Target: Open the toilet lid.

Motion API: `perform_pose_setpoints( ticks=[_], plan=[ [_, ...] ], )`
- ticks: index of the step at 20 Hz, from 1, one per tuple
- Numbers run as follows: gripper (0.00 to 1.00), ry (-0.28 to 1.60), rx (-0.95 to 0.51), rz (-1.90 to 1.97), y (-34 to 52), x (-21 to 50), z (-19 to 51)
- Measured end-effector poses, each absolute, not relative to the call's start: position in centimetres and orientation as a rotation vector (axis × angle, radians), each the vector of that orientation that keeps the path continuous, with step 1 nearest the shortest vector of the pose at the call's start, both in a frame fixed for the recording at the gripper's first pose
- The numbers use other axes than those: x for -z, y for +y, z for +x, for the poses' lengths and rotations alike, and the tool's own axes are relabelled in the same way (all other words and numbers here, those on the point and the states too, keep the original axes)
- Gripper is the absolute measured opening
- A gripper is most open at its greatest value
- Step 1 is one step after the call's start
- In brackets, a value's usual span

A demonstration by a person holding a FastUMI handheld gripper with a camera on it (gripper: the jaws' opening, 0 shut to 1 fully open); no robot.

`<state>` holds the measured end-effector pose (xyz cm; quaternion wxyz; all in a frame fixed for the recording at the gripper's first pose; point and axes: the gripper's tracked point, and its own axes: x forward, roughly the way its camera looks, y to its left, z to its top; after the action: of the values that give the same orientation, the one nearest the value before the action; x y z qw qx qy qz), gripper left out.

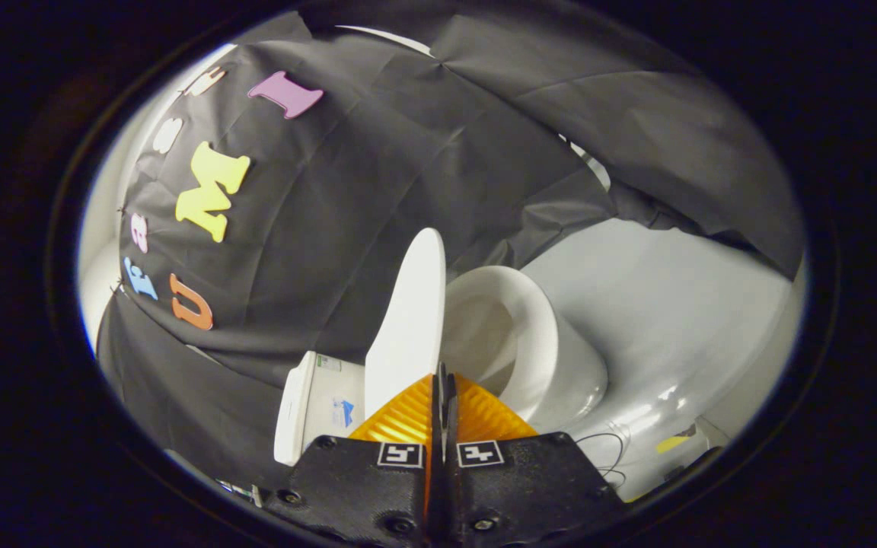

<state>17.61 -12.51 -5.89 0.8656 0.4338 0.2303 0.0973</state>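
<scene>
My tool (442,380) first: its two fingers are pressed together, no gap showing between the tips, nothing caught between them. They point forward and a little down toward the toilet, and the whole view is rolled to one side, so I judge my hand is holding the tool tilted, not level.

Just ahead of the tips, and seemingly clear of them, stands the lid (408,320). It is raised, seen nearly edge-on, rising from the hinge end just beyond the fingers. Left of it sits the tank (313,407); whether the lid leans on the tank I cannot tell. Right of the lid the bowl (518,342) lies open, its rim and hollow plain to see.

Beyond the bowl, further right, pale floor (659,320), with a thin loose wire (606,449) lying near the tool's right side.

Progress, as I judge it: the lid is up and the bowl uncovered, so the main work looks done. What may remain is only to check the lid stays standing unaided and to draw the tool back.
</scene>
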Motion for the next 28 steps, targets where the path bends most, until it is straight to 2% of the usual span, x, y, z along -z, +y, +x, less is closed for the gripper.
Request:
perform_pose_setpoints(
  ticks=[13, 28],
  plan=[
    [0.03, 0.417, -0.224, 0.764, -8.8, -0.8, 16.3],
    [0.03, 0.375, -0.221, 0.668, -5.6, -5.0, 15.2]
  ],
)
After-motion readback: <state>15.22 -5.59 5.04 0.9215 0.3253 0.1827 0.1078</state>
